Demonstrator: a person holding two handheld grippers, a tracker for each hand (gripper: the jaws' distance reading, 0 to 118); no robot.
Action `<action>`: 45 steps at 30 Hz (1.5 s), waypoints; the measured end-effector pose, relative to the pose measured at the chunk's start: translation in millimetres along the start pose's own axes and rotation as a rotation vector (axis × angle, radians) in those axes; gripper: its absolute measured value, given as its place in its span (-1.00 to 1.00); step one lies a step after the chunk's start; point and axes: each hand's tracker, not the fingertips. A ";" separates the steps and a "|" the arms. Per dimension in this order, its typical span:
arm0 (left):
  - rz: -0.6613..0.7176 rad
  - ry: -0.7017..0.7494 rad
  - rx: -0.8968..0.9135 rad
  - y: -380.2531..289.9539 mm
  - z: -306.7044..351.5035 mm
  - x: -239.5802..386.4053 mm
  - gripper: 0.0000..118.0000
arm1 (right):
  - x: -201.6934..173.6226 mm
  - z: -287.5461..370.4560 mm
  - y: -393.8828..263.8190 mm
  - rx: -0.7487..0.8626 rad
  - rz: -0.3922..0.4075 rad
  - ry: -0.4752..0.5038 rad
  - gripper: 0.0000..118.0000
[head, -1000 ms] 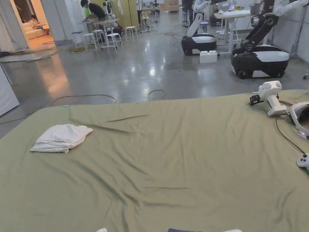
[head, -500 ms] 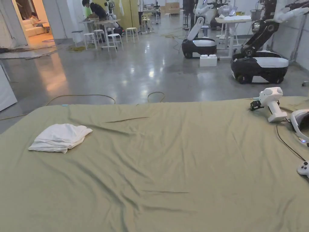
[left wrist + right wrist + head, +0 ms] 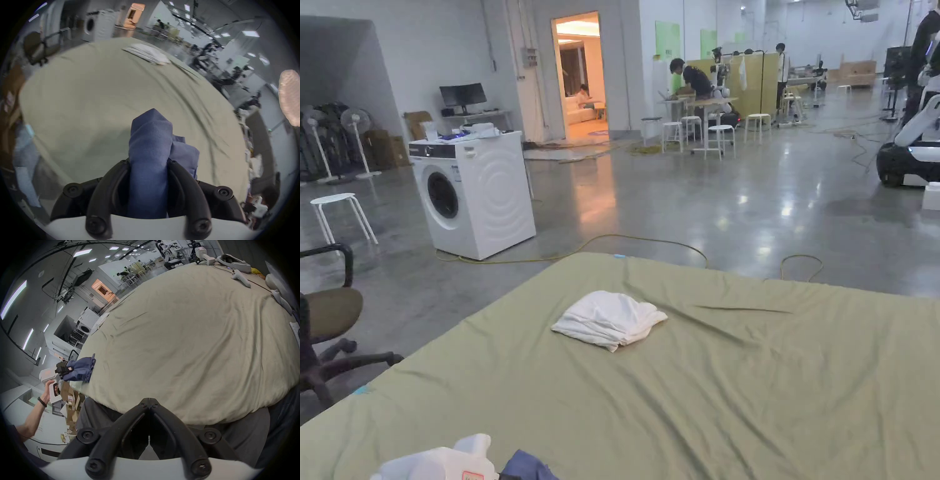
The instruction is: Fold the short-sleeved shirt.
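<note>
**Inspector A:** Well, largest item first: the head view has swung leftward since a moment ago, so a washing machine and an office chair now stand beyond the olive sheet. That is camera movement; the folded white garment lies where it lay. The real change is at the near edge, where the left gripper has come up bearing the blue shirt.

**Inspector B:** State of the claws?

**Inspector A:** Left: jaws pinching a thick bunched roll of the shirt, cloth standing up ahead of the tips and spilling to their right. Right gripper: jaws pressed together, tips meeting, nothing between them; the sheet spreads ahead of it and the left gripper with the shirt sits off to its left, at the sheet's edge.

**Inspector B:** Meaning for the task?

**Inspector A:** In my judgement, folding has not begun; the shirt is only arriving and needs spreading flat first.

**Inspector B:** Materials?

**Inspector A:** Sheet: matte, softly creased, draped. Shirt: fine-weave blue fabric, crumpled, limp. White garment: soft, layered, rounded corners. Jaws: black, curved, rigid, bolted to white housings.
</note>
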 end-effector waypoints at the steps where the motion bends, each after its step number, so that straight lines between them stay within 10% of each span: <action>1: 0.019 0.031 0.002 4.8 -3.9 -4.1 -0.26 | -3.3 0.0 0.1 0.000 0.007 0.006 -1.00; 6: -0.096 0.207 0.040 19.1 -11.1 -3.2 0.48 | -25.3 14.5 9.8 0.076 0.108 -0.033 -1.00; 13: -0.435 0.063 0.481 -53.4 144.5 78.2 0.48 | -61.9 81.8 27.6 0.338 0.281 -0.039 -1.00; 19: -0.422 -0.235 0.806 -137.1 252.4 137.4 0.46 | -102.0 141.2 36.0 0.590 0.404 -0.007 -1.00; 22: -0.406 -0.281 0.934 -178.5 270.3 165.1 0.33 | -115.8 162.2 38.3 0.668 0.428 0.001 -1.00; 25: -0.447 -0.301 0.922 -200.8 270.3 193.6 -1.00 | -125.5 182.0 38.6 0.751 0.468 -0.032 -1.00; 32: -0.532 -0.238 0.960 -229.4 281.1 217.6 -1.00 | -127.4 216.7 26.4 0.950 0.522 -0.165 -1.00; 45: -0.482 -0.280 0.995 -230.0 298.9 221.1 -1.00 | -114.8 216.5 22.7 0.981 0.463 -0.114 -1.00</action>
